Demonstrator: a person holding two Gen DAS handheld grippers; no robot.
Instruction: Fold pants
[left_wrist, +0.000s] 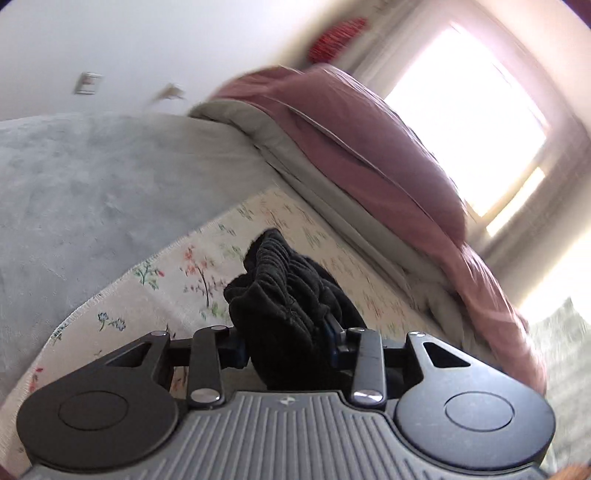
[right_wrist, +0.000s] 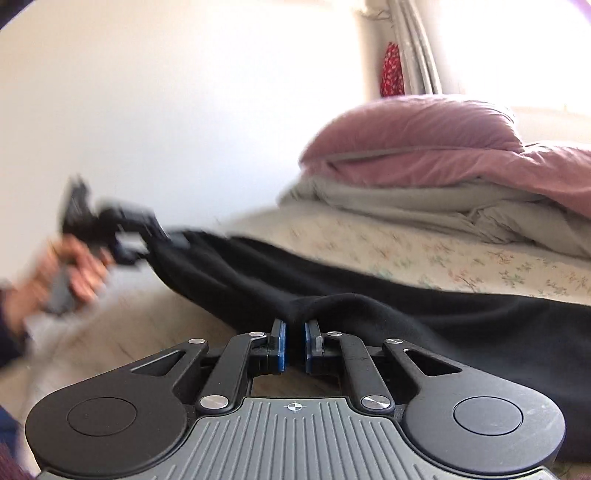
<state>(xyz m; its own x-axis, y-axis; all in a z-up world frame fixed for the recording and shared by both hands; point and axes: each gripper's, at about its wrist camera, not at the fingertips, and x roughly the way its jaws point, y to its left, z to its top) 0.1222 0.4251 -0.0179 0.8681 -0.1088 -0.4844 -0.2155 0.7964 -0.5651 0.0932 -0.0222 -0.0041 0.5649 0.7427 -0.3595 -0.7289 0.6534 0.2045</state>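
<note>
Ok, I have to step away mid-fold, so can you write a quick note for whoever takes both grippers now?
Left gripper: clamped on a thick gathered bunch of the black pants.
Right gripper: pinched on a fold at the pants' edge.
Pants: stretched between the two grippers, raised at the left gripper's end, the rest draped over the floral sheet; pink duvet piled behind.
Done: both grips taken.
Left: no fold is visible yet; lay the pants flat and fold them.

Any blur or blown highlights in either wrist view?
Left wrist: window blown out, pink duvet and floral sheet motion-smeared. Right wrist: left gripper and hand blurred; black pants sharper.
</note>
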